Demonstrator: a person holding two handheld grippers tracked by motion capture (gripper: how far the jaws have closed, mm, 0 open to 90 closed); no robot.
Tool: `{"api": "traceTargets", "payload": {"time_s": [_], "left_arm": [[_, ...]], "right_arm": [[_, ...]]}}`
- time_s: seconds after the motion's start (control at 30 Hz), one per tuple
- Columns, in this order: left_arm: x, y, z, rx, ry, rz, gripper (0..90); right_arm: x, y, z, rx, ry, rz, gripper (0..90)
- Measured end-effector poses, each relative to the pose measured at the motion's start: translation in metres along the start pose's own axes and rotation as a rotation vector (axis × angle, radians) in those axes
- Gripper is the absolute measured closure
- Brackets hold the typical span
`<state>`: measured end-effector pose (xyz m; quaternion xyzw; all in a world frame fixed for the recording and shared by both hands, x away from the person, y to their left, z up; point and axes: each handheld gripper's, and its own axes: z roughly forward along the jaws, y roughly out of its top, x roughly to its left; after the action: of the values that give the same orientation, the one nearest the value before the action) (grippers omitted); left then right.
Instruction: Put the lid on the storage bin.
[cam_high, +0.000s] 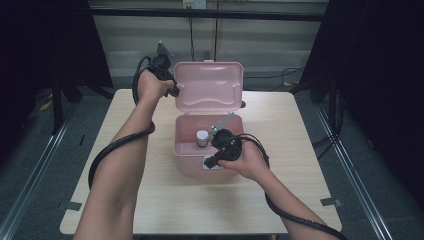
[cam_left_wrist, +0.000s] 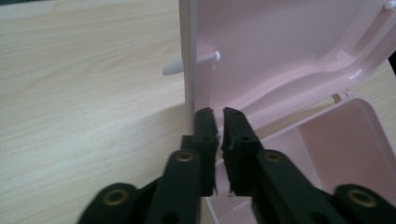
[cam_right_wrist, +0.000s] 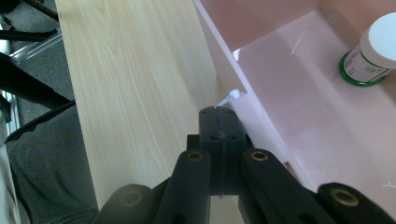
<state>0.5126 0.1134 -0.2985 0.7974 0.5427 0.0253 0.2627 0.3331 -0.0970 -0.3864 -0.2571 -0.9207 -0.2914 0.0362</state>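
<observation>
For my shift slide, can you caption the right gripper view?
Right gripper with fingers shut at the front wall of the open pink box; a white-capped bottle stands inside, wooden table alongside.

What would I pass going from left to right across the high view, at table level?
Left gripper at the raised pink lid's edge → small white-capped jar inside the pink box → right gripper at the box's front wall → bare table.

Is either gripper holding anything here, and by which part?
The left gripper is at the side edge of the pink box's raised lid, jaws barely parted; whether it grips is unclear. The right gripper is shut on nothing.
</observation>
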Motion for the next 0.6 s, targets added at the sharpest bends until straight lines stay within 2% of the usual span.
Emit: {"api": "traceTargets", "payload": {"time_s": [0.07,0.13,0.2,0.27,0.3,0.37,0.4,0.47,0.5,0.53,0.6], "left_arm": [[0.001,0.002,0.002,-0.008,0.055,-0.001,74.1],[0.004,0.003,0.005,0.012,0.060,-0.010,73.4],[0.007,0.004,0.008,0.000,0.073,-0.035,69.9],[0.008,0.005,0.013,-0.001,0.090,-0.042,66.2],[0.010,0.006,0.015,-0.013,0.080,-0.054,65.0],[0.011,0.011,0.019,-0.032,0.097,-0.047,62.8],[0.013,0.013,0.020,-0.047,0.100,-0.056,62.1],[0.014,0.018,0.027,-0.041,0.097,-0.056,65.9],[0.015,0.019,0.032,-0.038,0.074,-0.074,67.7],[0.016,0.019,0.038,-0.020,0.082,-0.075,70.3],[0.017,0.018,0.051,0.024,0.050,-0.097,81.8]], "right_arm": [[0.000,0.000,0.000,-0.001,0.001,0.004,90.0],[-0.001,0.000,0.000,-0.003,0.002,0.002,90.0],[-0.001,0.000,0.000,-0.003,0.002,0.001,90.0],[-0.002,0.000,0.000,-0.006,0.011,-0.003,90.0],[-0.002,0.000,0.000,-0.007,0.011,-0.004,90.0],[-0.002,0.000,0.000,-0.003,0.010,-0.005,90.0],[-0.002,0.000,0.000,0.001,0.014,0.001,90.0],[-0.003,0.000,0.000,-0.003,0.022,0.002,90.0],[-0.003,0.000,0.000,-0.002,0.024,0.001,90.0],[-0.003,0.000,0.000,-0.003,0.026,0.000,90.0],[-0.003,0.000,0.000,-0.002,0.028,-0.001,90.0]]}}
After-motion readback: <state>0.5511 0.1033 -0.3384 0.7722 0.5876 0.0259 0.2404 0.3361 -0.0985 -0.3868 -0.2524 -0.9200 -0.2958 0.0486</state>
